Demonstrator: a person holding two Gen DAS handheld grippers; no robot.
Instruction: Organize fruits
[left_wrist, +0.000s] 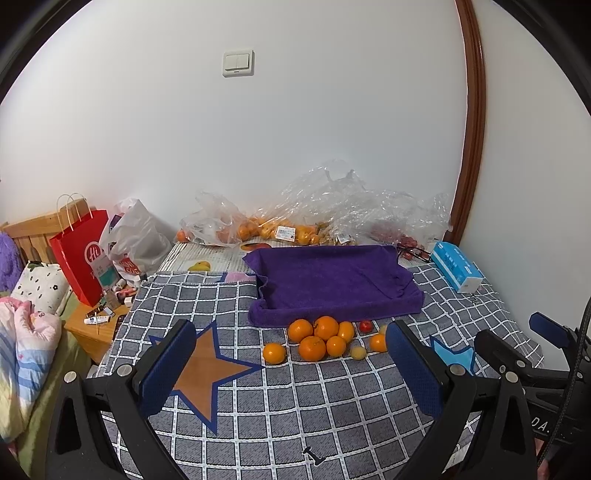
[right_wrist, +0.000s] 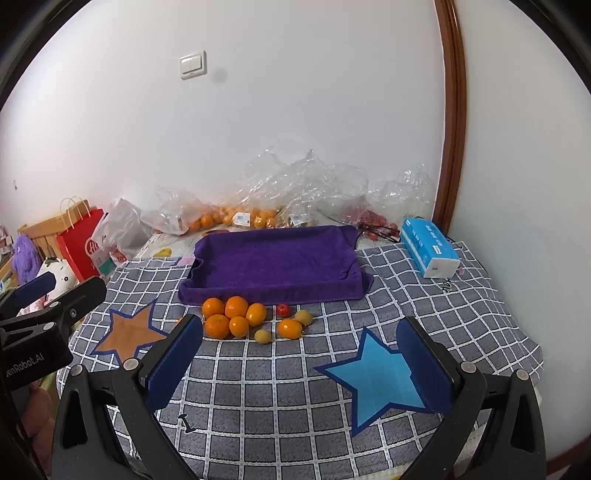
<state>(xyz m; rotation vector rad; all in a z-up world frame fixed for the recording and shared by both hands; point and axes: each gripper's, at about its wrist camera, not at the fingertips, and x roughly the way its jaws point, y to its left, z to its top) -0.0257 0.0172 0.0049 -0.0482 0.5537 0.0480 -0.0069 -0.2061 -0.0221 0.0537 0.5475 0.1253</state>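
Several oranges (left_wrist: 314, 338) (right_wrist: 231, 317) lie in a cluster on the checked cloth, just in front of a purple towel-lined tray (left_wrist: 332, 280) (right_wrist: 275, 264). A small red fruit (left_wrist: 365, 326) (right_wrist: 283, 309) and two small yellow fruits (left_wrist: 358, 352) (right_wrist: 263, 336) lie beside them. My left gripper (left_wrist: 288, 350) is open and empty, held above the cloth short of the fruit. My right gripper (right_wrist: 301, 345) is open and empty, also short of the fruit. The right gripper shows at the right edge of the left wrist view (left_wrist: 517, 350).
Clear plastic bags with more oranges (left_wrist: 273, 229) (right_wrist: 236, 218) lie against the wall behind the tray. A blue tissue pack (left_wrist: 456, 266) (right_wrist: 428, 247) sits at the right. A red paper bag (left_wrist: 83, 254) and a nightstand with small items (left_wrist: 99, 317) stand left.
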